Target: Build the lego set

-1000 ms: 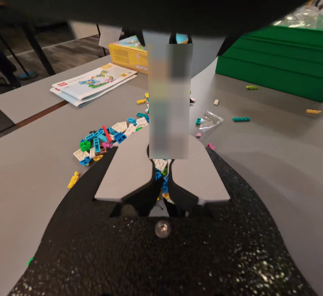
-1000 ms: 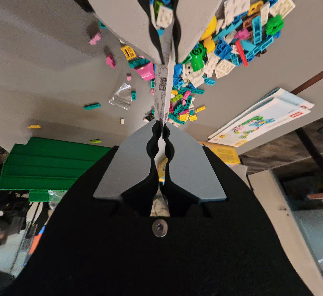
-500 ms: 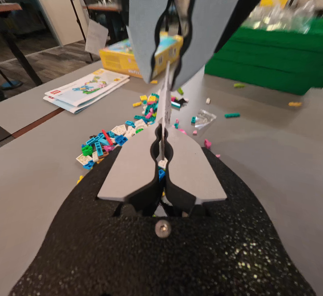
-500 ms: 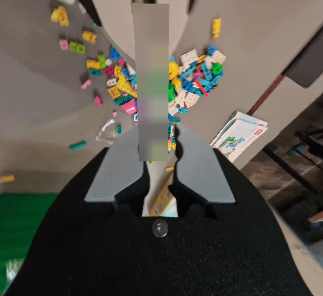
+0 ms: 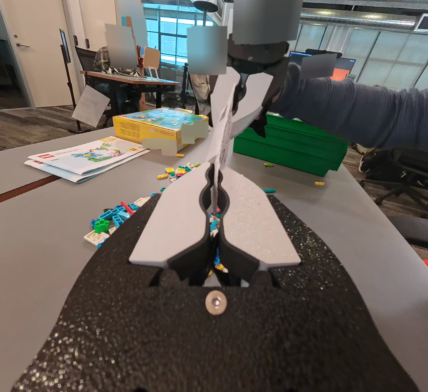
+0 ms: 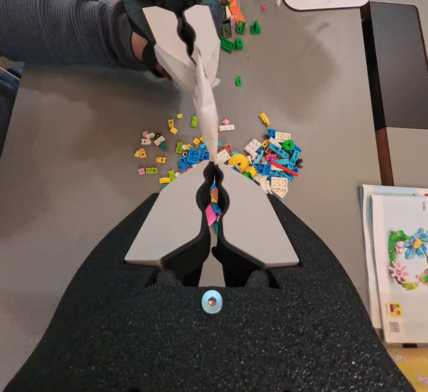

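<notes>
A white paper bag (image 6: 206,112) is stretched between both claws — the left gripper (image 6: 194,55) is closed on its far end, the right gripper (image 6: 214,165) is closed on its near end. The bag hangs over the pile of lego pieces (image 6: 261,160) on the grey table (image 6: 69,126). To the right of the pile lie the instruction booklets (image 6: 403,260) — beyond it, further green pieces (image 6: 234,38).
</notes>
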